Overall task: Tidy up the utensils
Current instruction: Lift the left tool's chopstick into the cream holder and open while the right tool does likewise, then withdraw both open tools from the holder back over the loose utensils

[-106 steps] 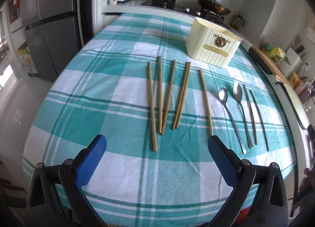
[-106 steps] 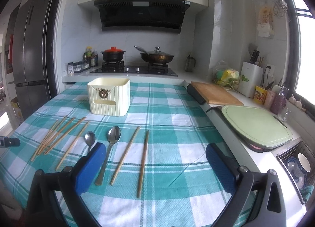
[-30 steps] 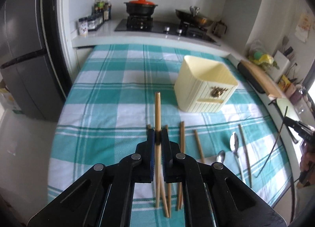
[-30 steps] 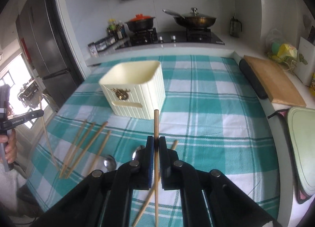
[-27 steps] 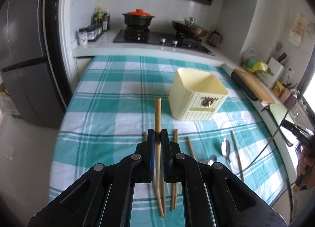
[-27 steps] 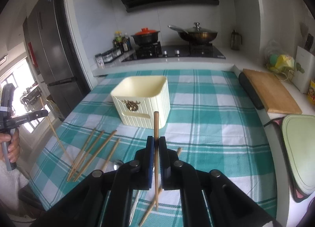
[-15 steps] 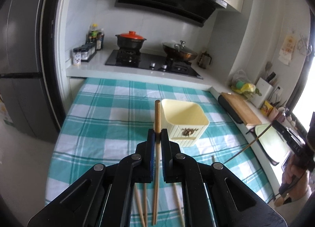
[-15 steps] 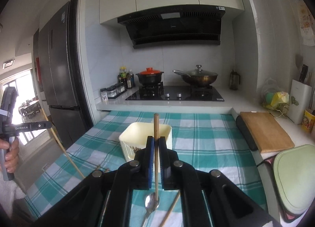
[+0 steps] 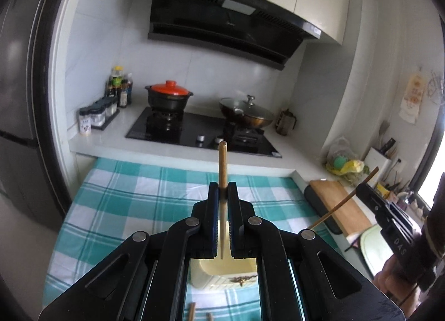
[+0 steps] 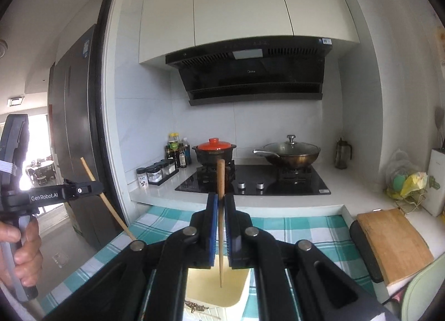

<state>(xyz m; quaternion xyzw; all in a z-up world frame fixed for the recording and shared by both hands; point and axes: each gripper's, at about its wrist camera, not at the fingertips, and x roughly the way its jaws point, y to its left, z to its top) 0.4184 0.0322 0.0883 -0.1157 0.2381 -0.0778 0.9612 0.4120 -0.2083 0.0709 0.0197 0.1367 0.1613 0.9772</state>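
Above the cream ribbed plastic utensil holder, both grippers now hang high, lifted clear of the teal-and-white checked table where a second ago they were only just off the cloth. The left gripper has its blue-padded fingers pinched tight on a wooden chopstick, held upright, lower tip over the holder's open mouth. The right gripper clamps a second wooden chopstick the same way, its tip inside the rim line. So the carry looks done and the drop is what's left. Room is generous: nothing else stands near the holder, though two sticks converge on one small opening, and the near rim is the edge to clear. A few more chopstick ends wait on the cloth below.
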